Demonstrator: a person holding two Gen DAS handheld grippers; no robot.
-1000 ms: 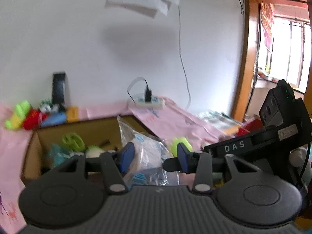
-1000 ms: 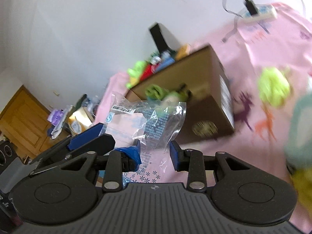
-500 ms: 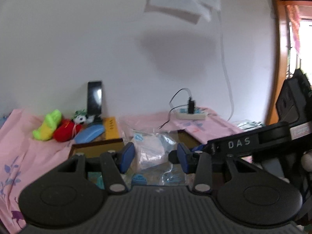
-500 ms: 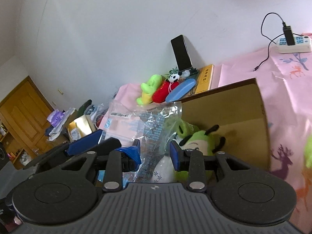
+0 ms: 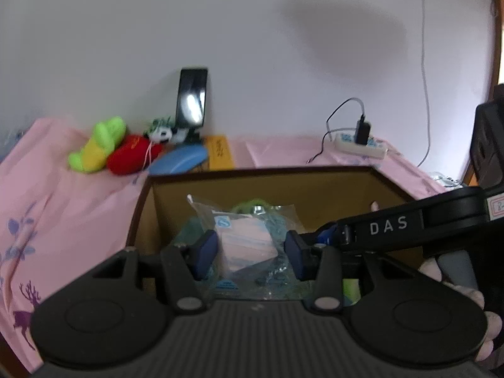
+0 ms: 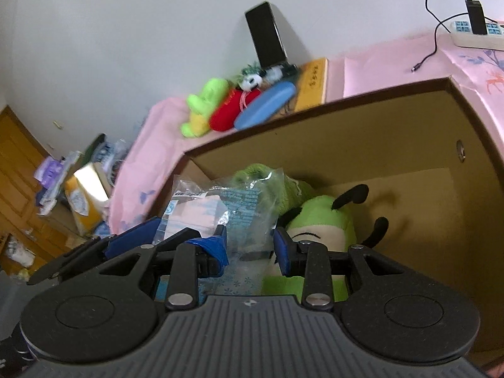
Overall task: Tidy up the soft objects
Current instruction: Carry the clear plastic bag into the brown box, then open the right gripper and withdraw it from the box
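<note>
A clear plastic packet (image 5: 249, 239) with a pink folded item inside hangs over the open cardboard box (image 5: 315, 186). It stands between the fingers of my left gripper (image 5: 249, 252) and of my right gripper (image 6: 250, 245). In both views the jaws stand apart, and the frames do not show which pads press the packet. In the right wrist view the packet (image 6: 220, 214) is above green plush toys (image 6: 318, 220) lying in the box (image 6: 378, 126). The right gripper's finger reaches in from the right of the left wrist view.
Behind the box lie a green-yellow plush (image 5: 97, 145), a red plush (image 5: 129, 154), a blue case (image 5: 179, 162) and a standing phone (image 5: 192, 100). A power strip (image 5: 359, 146) lies on the pink cloth at the back right. Clutter and a wooden door are at the left (image 6: 63, 182).
Both grippers have carried the packet from beside the box to over its opening and lowered it toward the plush toys inside.
</note>
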